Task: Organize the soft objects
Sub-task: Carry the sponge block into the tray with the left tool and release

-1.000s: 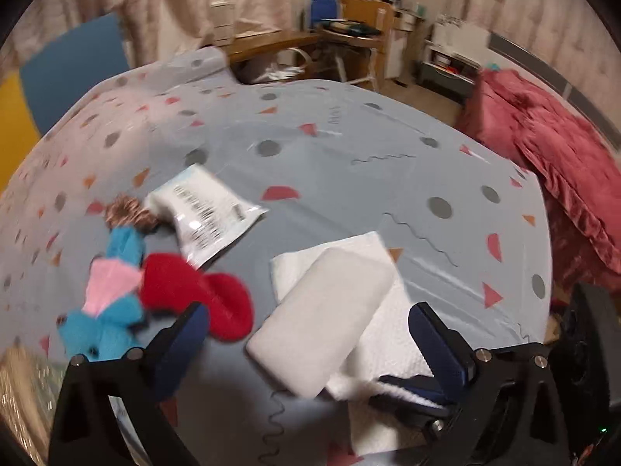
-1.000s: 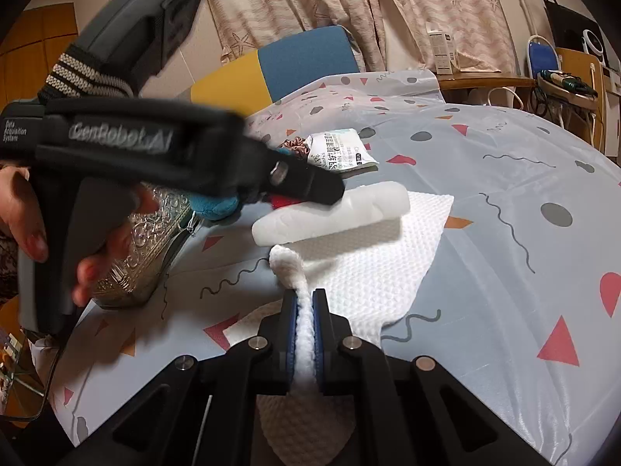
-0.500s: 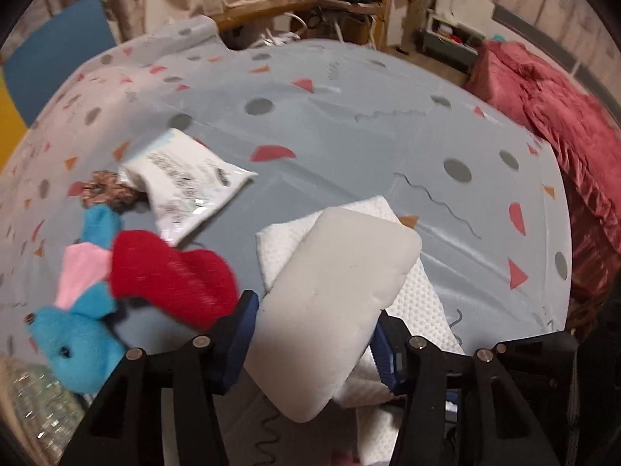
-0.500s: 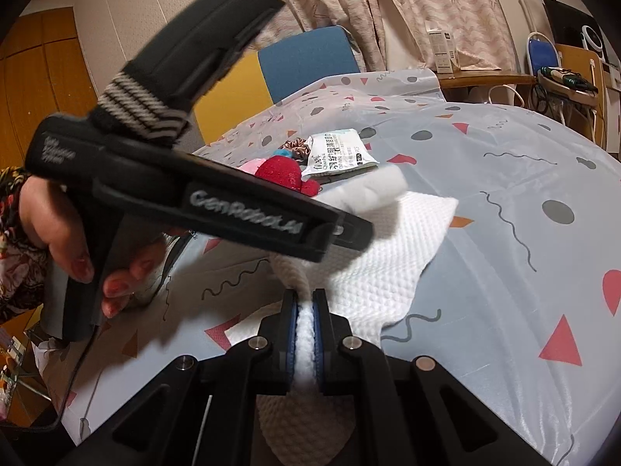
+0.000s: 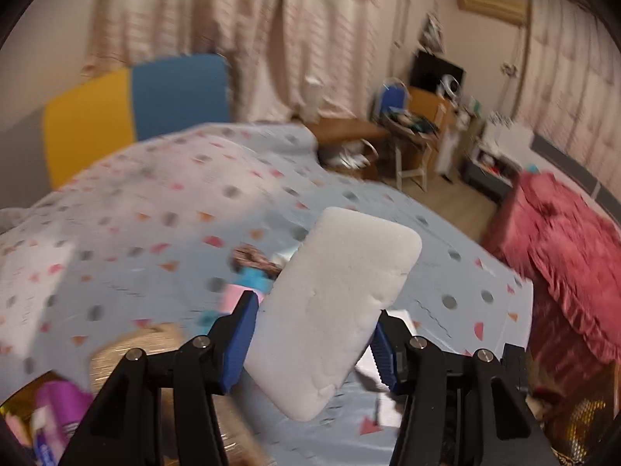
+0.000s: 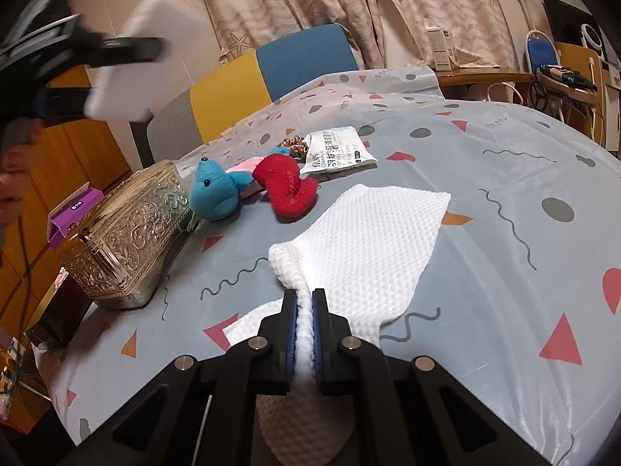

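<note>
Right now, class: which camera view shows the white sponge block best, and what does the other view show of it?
The left wrist view: the white sponge block fills the centre, sharp, clamped between the left gripper's blue pads. The right wrist view catches it only at the top-left edge, blurred, raised above the table.

Left gripper raised, clamped; right gripper pinched, seemingly low

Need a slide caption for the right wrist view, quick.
Right claw shut on white cloth; left claw lifts white sponge above table.
</note>
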A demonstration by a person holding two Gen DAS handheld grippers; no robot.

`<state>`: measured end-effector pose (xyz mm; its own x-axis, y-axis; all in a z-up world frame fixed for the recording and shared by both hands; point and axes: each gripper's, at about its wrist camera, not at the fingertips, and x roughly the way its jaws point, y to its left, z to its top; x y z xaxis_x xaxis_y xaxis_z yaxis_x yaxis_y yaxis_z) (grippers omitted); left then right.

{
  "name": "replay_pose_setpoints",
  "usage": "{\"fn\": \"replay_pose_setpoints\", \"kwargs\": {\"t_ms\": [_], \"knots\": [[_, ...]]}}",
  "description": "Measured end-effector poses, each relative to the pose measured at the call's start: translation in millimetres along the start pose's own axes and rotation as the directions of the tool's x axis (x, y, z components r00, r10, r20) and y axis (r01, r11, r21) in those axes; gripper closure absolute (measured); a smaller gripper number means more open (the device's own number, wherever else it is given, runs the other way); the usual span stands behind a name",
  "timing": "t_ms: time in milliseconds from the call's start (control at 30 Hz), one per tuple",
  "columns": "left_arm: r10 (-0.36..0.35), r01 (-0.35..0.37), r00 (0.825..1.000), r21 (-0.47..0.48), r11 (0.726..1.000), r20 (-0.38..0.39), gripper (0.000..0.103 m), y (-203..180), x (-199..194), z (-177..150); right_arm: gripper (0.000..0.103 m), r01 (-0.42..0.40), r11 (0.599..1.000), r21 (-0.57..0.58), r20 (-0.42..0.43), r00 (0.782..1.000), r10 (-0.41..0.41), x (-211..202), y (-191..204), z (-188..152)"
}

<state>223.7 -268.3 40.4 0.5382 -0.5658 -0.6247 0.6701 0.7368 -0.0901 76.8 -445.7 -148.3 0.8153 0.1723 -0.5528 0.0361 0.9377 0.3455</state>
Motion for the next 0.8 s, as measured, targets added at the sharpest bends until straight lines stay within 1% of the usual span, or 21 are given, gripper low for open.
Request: {"fn": "replay_pose_setpoints", "kwargs": {"t_ms": [67,167,267,400,467,633,733,800], "knots": [[0.023,-0.021,0.999,-0.048,0.999,0.036,0.047,24.6,-24.8,-2.4,0.098,0.005,1.000,-0.003,-0.002,1.000,-0.005,0.2,1.1,-0.6],[0.085,-0.076,0.994,-0.119,0.990,0.069,0.047,60.0,-55.3,-15.4,0.098,0.012,1.000,-0.006,-0.006,1.000,-0.012,0.5,1.8,-0.7],[0.135,-0.115,0.987,-0.202,0.972,0.085,0.047,99.0,-77.3,-35.1,0.098,0.016,1.000,-0.009,-0.008,1.000,-0.016,1.0,2.0,-0.5],[0.196,-0.165,0.976,-0.272,0.948,0.092,0.047,140.0,-97.4,-61.3,0.098,0.020,1.000,-0.011,-0.011,1.000,-0.020,1.4,2.5,0.1],[0.234,-0.196,0.968,-0.316,0.928,0.088,0.047,161.9,-108.0,-76.9,0.098,0.026,1.000,-0.015,-0.014,1.000,-0.027,2.1,3.6,0.4],[0.282,-0.237,0.958,-0.406,0.882,0.053,0.046,202.8,-125.3,-121.2,0.098,0.074,0.996,-0.054,-0.021,0.997,-0.075,2.3,10.8,0.7],[0.321,-0.292,0.947,-0.425,0.857,-0.003,0.046,223.6,-130.3,-150.0,0.098,0.134,0.986,-0.098,-0.033,0.990,-0.138,3.5,20.0,2.8],[0.334,-0.317,0.942,-0.444,0.838,-0.043,0.046,238.9,-131.4,-170.4,0.098,0.166,0.981,-0.097,-0.049,0.984,-0.171,4.0,24.5,5.9]]}}
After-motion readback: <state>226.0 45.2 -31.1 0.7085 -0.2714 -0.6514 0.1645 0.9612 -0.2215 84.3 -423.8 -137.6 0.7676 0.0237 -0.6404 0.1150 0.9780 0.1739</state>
